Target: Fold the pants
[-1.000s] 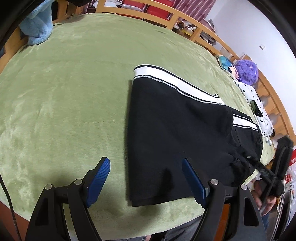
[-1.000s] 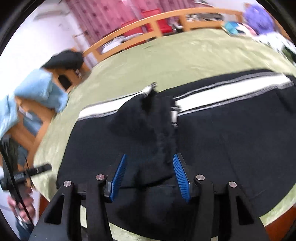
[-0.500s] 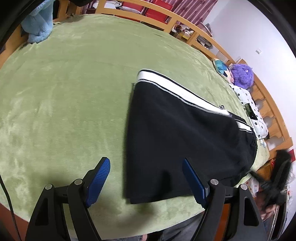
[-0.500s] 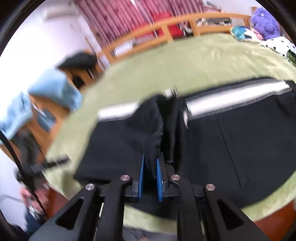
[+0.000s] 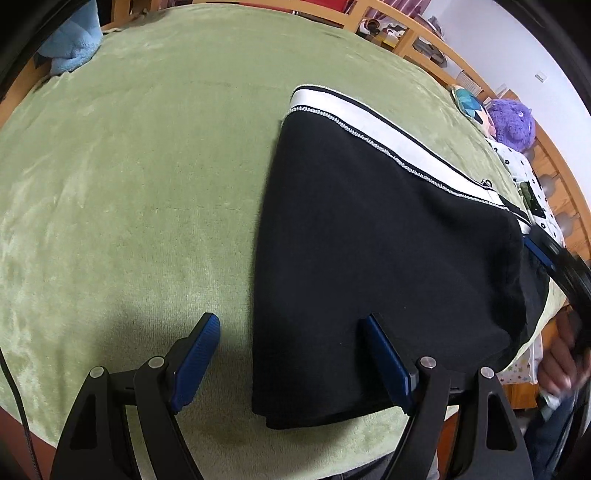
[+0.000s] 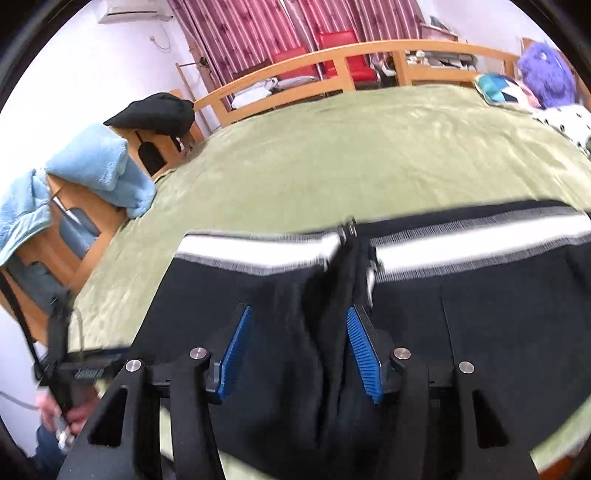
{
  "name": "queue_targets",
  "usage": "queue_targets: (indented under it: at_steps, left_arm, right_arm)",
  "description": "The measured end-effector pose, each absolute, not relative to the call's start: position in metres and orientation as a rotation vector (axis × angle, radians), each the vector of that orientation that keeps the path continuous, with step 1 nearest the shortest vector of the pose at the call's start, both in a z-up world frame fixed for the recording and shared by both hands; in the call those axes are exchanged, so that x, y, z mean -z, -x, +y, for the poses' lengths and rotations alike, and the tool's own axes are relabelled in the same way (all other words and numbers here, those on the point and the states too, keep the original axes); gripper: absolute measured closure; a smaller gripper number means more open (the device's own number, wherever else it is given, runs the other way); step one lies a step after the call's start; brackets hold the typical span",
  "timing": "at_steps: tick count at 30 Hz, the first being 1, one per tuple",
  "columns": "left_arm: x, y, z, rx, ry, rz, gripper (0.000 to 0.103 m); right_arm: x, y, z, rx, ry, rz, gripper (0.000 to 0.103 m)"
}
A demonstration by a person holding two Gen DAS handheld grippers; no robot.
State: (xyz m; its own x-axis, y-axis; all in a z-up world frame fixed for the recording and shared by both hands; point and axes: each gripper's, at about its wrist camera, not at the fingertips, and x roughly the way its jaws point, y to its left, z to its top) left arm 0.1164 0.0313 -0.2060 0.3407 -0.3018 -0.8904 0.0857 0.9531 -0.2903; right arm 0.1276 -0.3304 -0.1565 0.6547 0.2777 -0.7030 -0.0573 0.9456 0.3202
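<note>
No readable text (anywhere visible).

A green blanket (image 6: 369, 155) covers the bed, plush and faintly mottled. A wooden rail (image 6: 332, 55) runs along its far edge, with red chairs (image 6: 343, 40) and striped red curtains (image 6: 258, 33) behind it. At the left corner a light blue towel (image 6: 99, 166) hangs over a wooden stand, and a black garment (image 6: 155, 112) is draped over the post next to it. A purple plush toy (image 5: 511, 123) sits by the rail at the right, just beside a teal patterned cushion (image 5: 471, 107) and a white spotted cloth (image 6: 565, 123) (its spots look dark). An air conditioner (image 6: 129, 5) is mounted high on the white wall.
</note>
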Motion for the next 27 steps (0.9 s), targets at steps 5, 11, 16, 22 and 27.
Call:
queue_targets:
  at_steps: [5,11,16,22,27]
  left_arm:
    - [0.204,-0.12,0.031,0.274,0.199,1.21,0.024]
    - [0.193,-0.127,0.025,0.307,0.192,1.156,0.024]
    - [0.195,-0.137,0.032,0.303,0.23,1.146,0.024]
    - [0.2,-0.165,0.035,0.309,0.29,1.136,0.026]
    - [0.209,-0.184,0.02,0.277,0.233,1.128,0.028]
  right_arm:
    - [0.188,-0.173,-0.325,-0.093,-0.157,0.926,0.099]
    - [0.212,-0.186,-0.333,-0.089,-0.185,0.985,0.097]
    - [0.193,-0.149,-0.34,-0.046,-0.184,0.945,0.067]
    - [0.174,-0.077,-0.374,0.07,-0.202,0.854,0.053]
    - [0.168,-0.035,-0.477,0.464,-0.311,0.796,0.045]
